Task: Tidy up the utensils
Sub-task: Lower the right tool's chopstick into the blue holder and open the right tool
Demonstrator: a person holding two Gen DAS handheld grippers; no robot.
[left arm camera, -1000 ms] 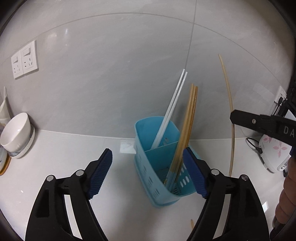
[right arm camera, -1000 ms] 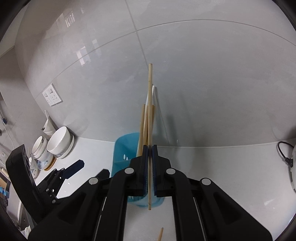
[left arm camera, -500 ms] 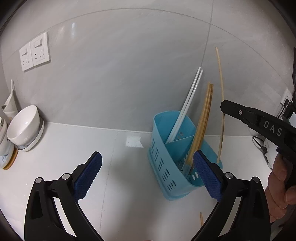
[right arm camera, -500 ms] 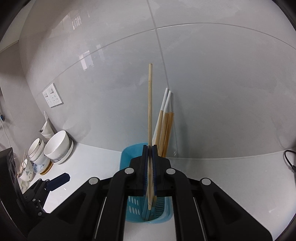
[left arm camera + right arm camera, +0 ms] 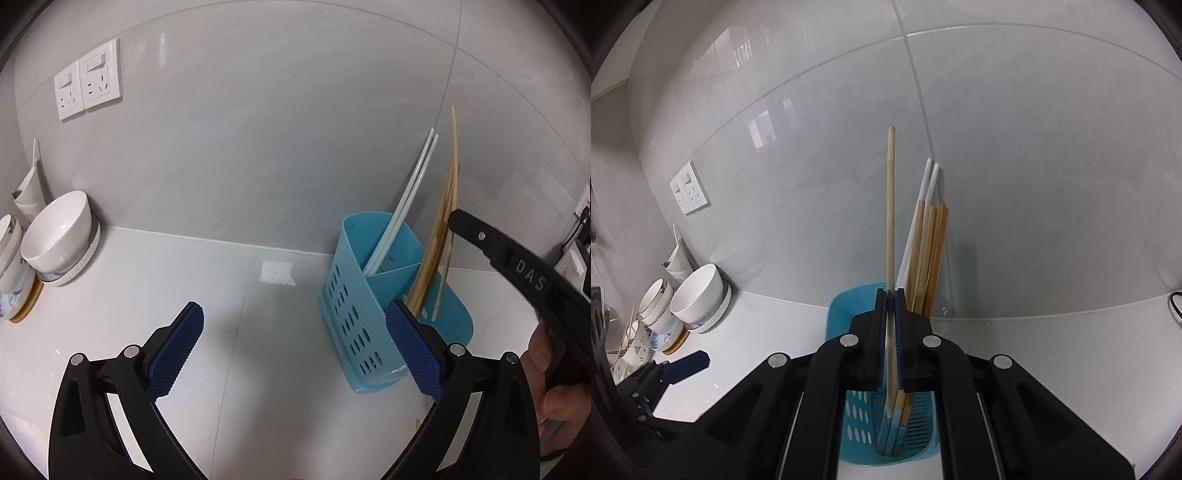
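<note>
Right claw [image 5: 891, 325]: black frame, blue ridged pads clenched on one slender, round bamboo chopstick [image 5: 890, 221], upright at frame centre, lower end inside the holder. Chopstick holder [image 5: 354, 302]: light-blue perforated plastic, two compartments, on a glossy white counter [image 5: 229, 295], containing white chopsticks [image 5: 406, 199] and bamboo ones. Left claw [image 5: 293, 349]: released, pads spread wide, lower frame.

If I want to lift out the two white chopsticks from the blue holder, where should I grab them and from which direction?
Grip the white chopsticks on their bare upper shafts, above the blue holder rim, closing across both at once. They lie side by side in the rear compartment, leaning toward the wall. Probably come from the left, since the wooden chopsticks and right gripper crowd the right.
</note>
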